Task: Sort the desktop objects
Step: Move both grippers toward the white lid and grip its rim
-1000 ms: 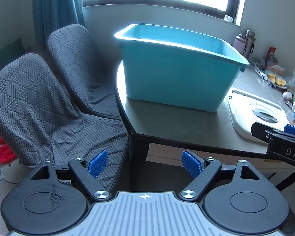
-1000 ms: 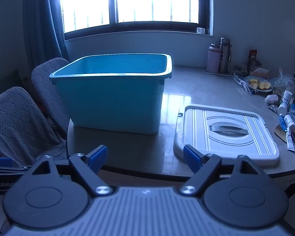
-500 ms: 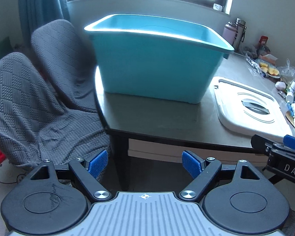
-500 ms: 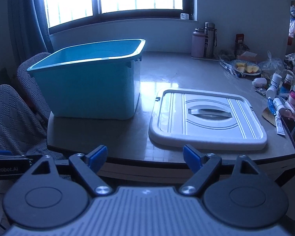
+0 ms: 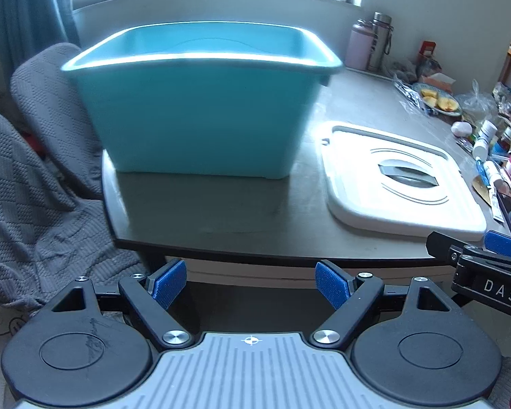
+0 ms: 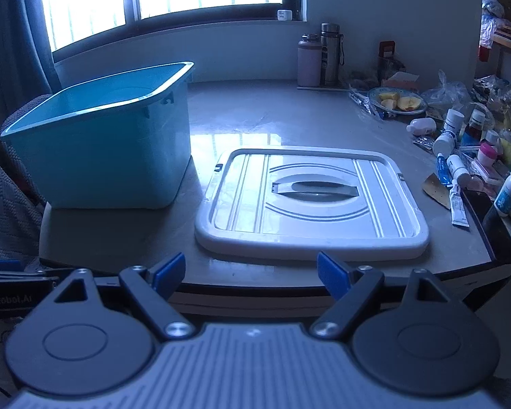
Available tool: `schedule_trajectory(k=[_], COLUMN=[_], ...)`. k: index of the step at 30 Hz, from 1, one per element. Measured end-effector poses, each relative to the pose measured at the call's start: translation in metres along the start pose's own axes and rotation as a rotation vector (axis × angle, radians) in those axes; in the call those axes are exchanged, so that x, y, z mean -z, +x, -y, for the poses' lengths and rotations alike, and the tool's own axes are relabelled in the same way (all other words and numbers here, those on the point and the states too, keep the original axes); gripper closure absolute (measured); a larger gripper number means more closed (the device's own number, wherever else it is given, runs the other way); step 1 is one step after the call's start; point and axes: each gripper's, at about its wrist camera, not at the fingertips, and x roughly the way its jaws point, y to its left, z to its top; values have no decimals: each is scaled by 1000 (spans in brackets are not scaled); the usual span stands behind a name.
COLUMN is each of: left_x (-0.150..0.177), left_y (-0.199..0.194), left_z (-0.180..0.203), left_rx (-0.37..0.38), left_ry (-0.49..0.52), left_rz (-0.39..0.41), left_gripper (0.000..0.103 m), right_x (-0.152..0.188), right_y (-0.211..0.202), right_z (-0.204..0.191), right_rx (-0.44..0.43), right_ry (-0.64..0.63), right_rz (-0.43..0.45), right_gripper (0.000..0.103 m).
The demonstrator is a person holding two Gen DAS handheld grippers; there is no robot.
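Note:
A teal plastic bin (image 5: 201, 102) (image 6: 102, 139) stands empty on the left part of the grey table (image 5: 221, 211) (image 6: 289, 116). Its white lid (image 5: 398, 180) (image 6: 310, 201) lies flat to the right of it. Small bottles and tubes (image 6: 456, 167) (image 5: 490, 156) crowd the table's right edge. My left gripper (image 5: 252, 284) hangs open in front of the table's near edge, nothing between its blue pads. My right gripper (image 6: 252, 272) is open too, just short of the lid's near rim, and shows at the right of the left wrist view (image 5: 477, 259).
Two chairs under grey covers (image 5: 34, 170) stand left of the table. Two flasks (image 6: 320, 54) stand at the back by the window wall. A plate of cut fruit (image 6: 398, 102) and plastic bags (image 6: 453, 92) lie at the far right. A dark phone (image 6: 483, 208) lies near the right edge.
Both grippers have swung to the right along the table's front edge; the bin has shifted left in both views, and the lid and the bottle clutter have come further into view. Jaws unchanged.

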Motion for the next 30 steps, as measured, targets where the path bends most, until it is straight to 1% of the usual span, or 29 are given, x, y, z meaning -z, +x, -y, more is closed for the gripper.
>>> schedule_trajectory(k=[18, 25, 30], left_x=[-14, -22, -26], left_y=[33, 46, 54], left_z=[78, 99, 111], left_rx=[58, 80, 89], left_ry=[73, 99, 99], left_rz=[-32, -42, -48], left_gripper=[18, 18, 18], right_x=[-4, -7, -8], right_y=[24, 33, 38], right_z=[76, 98, 111], right_rx=[51, 72, 79], right_ry=[52, 75, 79], right_rz=[-27, -33, -40], right_gripper=[18, 18, 18])
